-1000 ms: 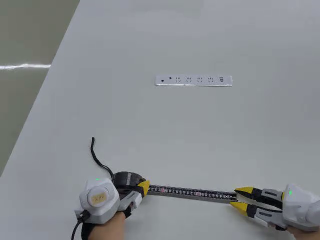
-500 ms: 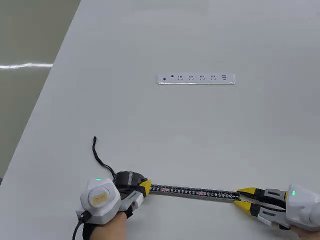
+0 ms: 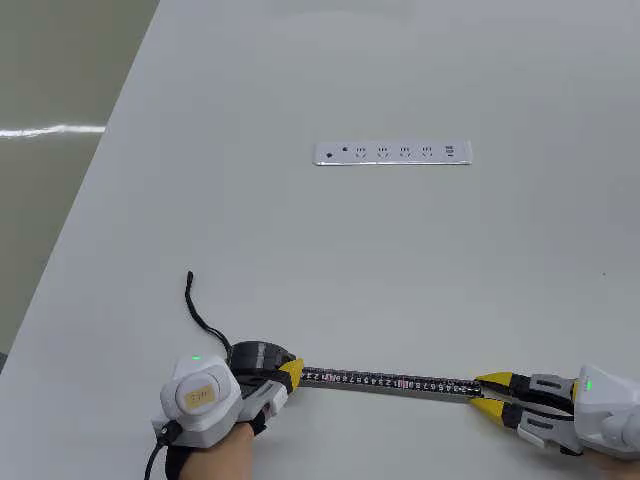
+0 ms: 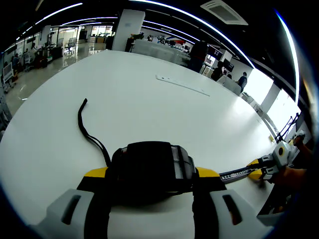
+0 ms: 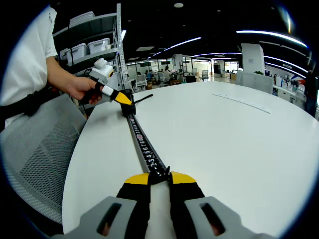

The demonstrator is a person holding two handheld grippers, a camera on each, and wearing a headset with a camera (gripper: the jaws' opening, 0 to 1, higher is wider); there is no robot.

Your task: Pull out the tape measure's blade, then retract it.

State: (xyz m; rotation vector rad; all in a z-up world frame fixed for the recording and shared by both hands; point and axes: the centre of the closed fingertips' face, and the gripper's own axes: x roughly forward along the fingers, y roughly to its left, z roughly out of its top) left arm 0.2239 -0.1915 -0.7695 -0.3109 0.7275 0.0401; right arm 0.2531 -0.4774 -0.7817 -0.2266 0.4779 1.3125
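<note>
at the near left edge of the white table (image 3: 400, 260), the left gripper (image 3: 287, 376) is clamping the tape measure (image 3: 256, 356), its yellow-tipped jaws closed against the two sides of the round black case. in the left gripper view the case (image 4: 149, 169) is sitting squarely between those jaws and is resting on the tabletop. a thin black strap (image 3: 197, 312) is trailing from the case toward the far left, lying loose on the surface.

the blade (image 3: 385, 381) is standing pulled out from the case and is running to the right along the near edge, numbers facing up. at its right end the right gripper (image 3: 486, 393) is pinching it, jaws closed on the tip; in the right gripper view the two yellow tips are meeting over the end of the blade (image 5: 144, 147), which is stretching away toward the left gripper (image 5: 122, 98) in the person's hand.

a white power strip (image 3: 392, 153) is lying flat farther back on the table, well apart from the tape and both grippers.
</note>
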